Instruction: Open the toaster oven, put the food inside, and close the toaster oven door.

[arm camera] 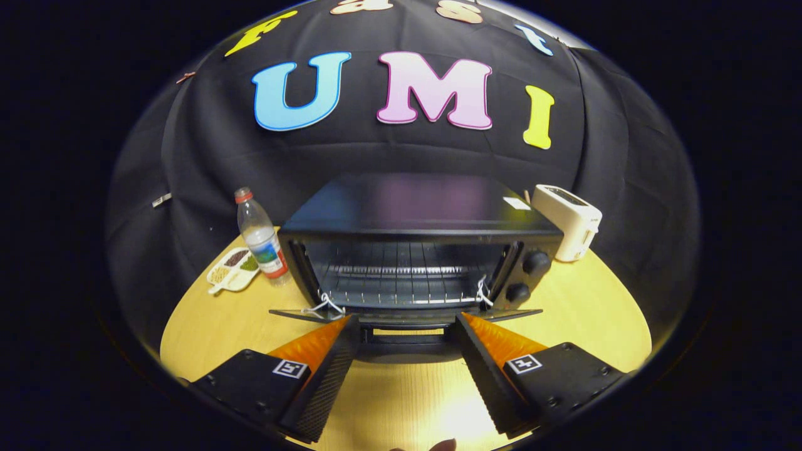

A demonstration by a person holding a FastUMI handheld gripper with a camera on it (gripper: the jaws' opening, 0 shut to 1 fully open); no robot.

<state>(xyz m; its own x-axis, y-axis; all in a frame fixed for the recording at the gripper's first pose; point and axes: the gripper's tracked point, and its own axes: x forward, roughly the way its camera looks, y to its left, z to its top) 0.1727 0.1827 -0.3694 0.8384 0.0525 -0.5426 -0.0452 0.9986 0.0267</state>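
Spreading wide apart, the tongs (407, 326) stand open and hold nothing, their two ridged, wedge-shaped fingers (326, 369) reaching toward the outer corners of the lowered oven door (407, 316). Between the fingers lies a bare stretch of pale wood-grain counter (401, 401), smooth and brightly lit, with open room on both sides out to its curved edge. Just ahead of the fingertips the door lies flat and horizontal, hinged at its far edge, its handle bar on the near edge between the fingertips. Beyond it the toaster oven (420, 250) sits in the middle of the counter, a black metal box with its long axis running side to side and its open mouth facing the tongs. Inside, a wire rack (401, 275) of thin parallel bars spans the cavity, and two round black knobs (536, 263) are stacked on the right front panel. To the left of the oven stands an upright clear plastic water bottle (260, 238) with a red cap, and beside it a small white divided dish (233, 270) holding grains or beans. Behind the oven's right rear corner sits a white slot toaster (570, 222), glossy and rounded.
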